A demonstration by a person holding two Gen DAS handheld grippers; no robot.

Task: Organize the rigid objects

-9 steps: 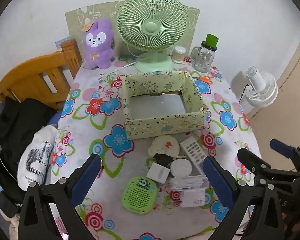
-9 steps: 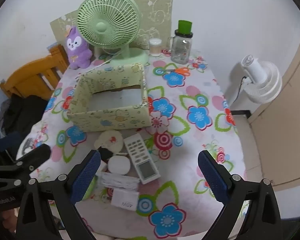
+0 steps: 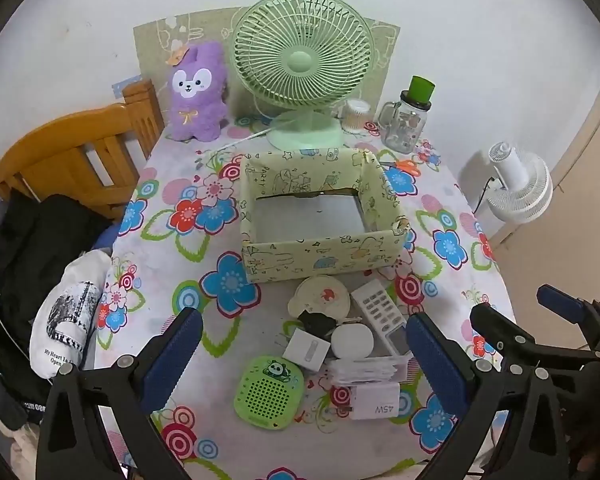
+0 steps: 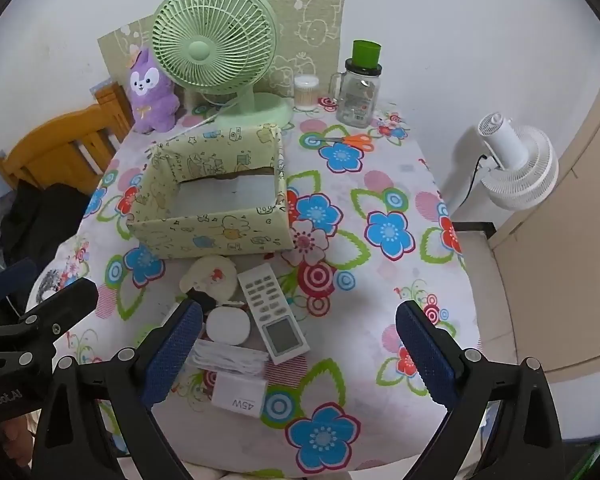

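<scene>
An empty pale green patterned box (image 3: 320,256) (image 4: 216,236) stands mid-table. In front of it lies a pile: a cream round case (image 3: 320,294), a white remote (image 3: 382,316) (image 4: 272,312), a white round puck (image 3: 352,340) (image 4: 228,326), a white cube adapter (image 3: 306,354), a green panda speaker (image 3: 270,392), a white 45W charger (image 3: 374,402) (image 4: 240,396) and a white cable bundle (image 3: 364,370). My left gripper (image 3: 304,360) is open and empty above the pile. My right gripper (image 4: 300,352) is open and empty, just right of the pile.
A green desk fan (image 3: 302,68), a purple plush (image 3: 196,92), a glass jar mug (image 3: 408,124), a cotton swab tub (image 3: 354,114) and orange scissors (image 4: 350,140) sit at the back. A wooden chair (image 3: 72,156) is left, a white floor fan (image 3: 520,188) right.
</scene>
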